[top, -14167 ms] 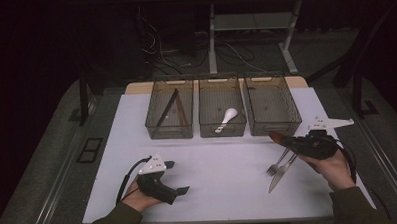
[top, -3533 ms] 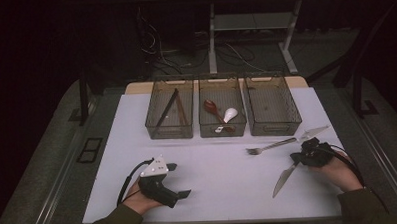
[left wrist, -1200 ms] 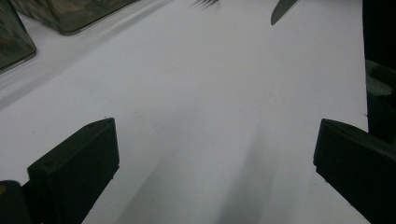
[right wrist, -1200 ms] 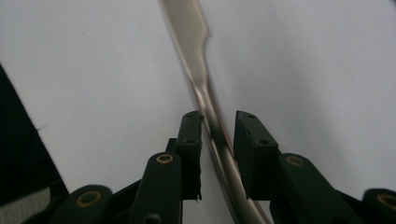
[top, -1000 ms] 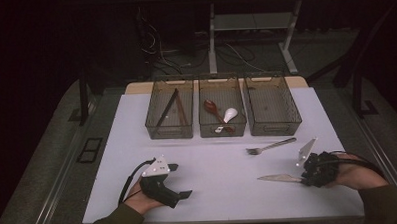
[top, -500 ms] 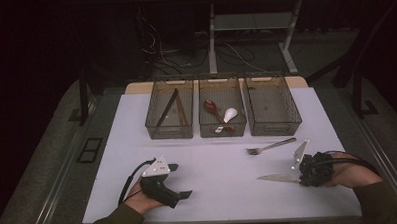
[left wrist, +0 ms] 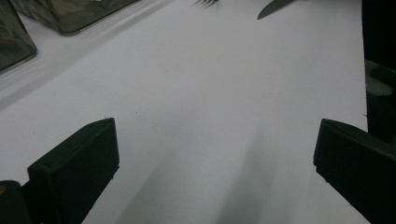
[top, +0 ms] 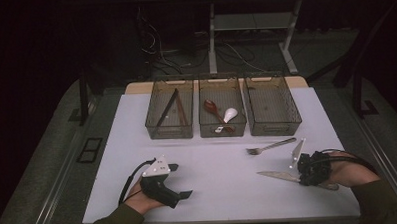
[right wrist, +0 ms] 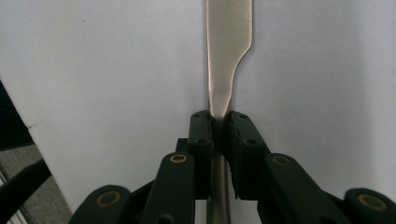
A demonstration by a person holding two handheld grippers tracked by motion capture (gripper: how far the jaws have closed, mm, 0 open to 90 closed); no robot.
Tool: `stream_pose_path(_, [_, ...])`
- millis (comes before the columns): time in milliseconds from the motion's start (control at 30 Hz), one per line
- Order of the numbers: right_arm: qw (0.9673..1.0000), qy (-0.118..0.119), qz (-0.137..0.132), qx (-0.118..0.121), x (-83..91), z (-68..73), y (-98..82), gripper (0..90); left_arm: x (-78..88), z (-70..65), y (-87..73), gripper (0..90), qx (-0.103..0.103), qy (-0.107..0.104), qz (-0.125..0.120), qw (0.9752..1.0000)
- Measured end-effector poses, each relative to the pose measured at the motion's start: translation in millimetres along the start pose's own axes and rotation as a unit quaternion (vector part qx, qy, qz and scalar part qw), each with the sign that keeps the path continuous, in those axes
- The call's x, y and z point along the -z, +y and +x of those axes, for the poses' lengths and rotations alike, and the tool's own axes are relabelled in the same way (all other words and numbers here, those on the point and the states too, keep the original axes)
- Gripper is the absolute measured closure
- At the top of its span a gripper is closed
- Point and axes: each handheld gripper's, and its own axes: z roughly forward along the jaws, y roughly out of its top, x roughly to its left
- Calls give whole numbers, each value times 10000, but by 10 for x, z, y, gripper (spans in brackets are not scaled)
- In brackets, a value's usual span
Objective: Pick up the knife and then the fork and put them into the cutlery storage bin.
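Item: table knife (top: 279, 175), steel, lying flat on the white table (top: 214, 201) at about 4 o'clock of the sheet, blade tip pointing to 9 o'clock, handle end under the right gripper (top: 308, 169).

Right gripper: its jaws have just been closing and now stand together on the narrow neck of the knife, where blade meets handle; in the right gripper view the knife (right wrist: 228, 56) runs straight up toward 12 o'clock from between the pads.

Left gripper (top: 164, 180): parked at 7 o'clock of the sheet, jaws wide apart, nothing between them.

Nearby: fork (top: 270, 146) just beyond the knife toward 11 o'clock, apart from it. Three mesh bins in a row at 12 o'clock: left bin (top: 169, 115) with chopsticks, middle bin (top: 222, 113) with spoons, right bin (top: 272, 108) looking empty.

Risks, judged:
- The hold is on a thin, smooth, tapered neck. On lifting, the long blade may pivot or droop, since its weight sits ahead of the pads.
- Polished steel may slide out if the clamp is light.
- A swinging tip could sweep the fork out of place.
- A tilted knife may catch a bin rim and drop outside it.
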Motion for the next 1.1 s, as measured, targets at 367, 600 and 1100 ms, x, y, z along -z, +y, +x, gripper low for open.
stream_pose_path(367, [9836, -87, -1659, -707, 173, -129, -178, 802, 0, 2, -1, 0, 1, 3, -4, 10000])
stream_pose_path(600, [9502, -226, -2787, -1374, 264, -229, -226, 802, 3, 2, 0, 0, 2, 7, -20, 10000])
stream_pose_path(1100, [8759, -539, -4073, -2531, 696, -543, -186, 802, 27, 13, 3, 0, 16, 18, -99, 9999])
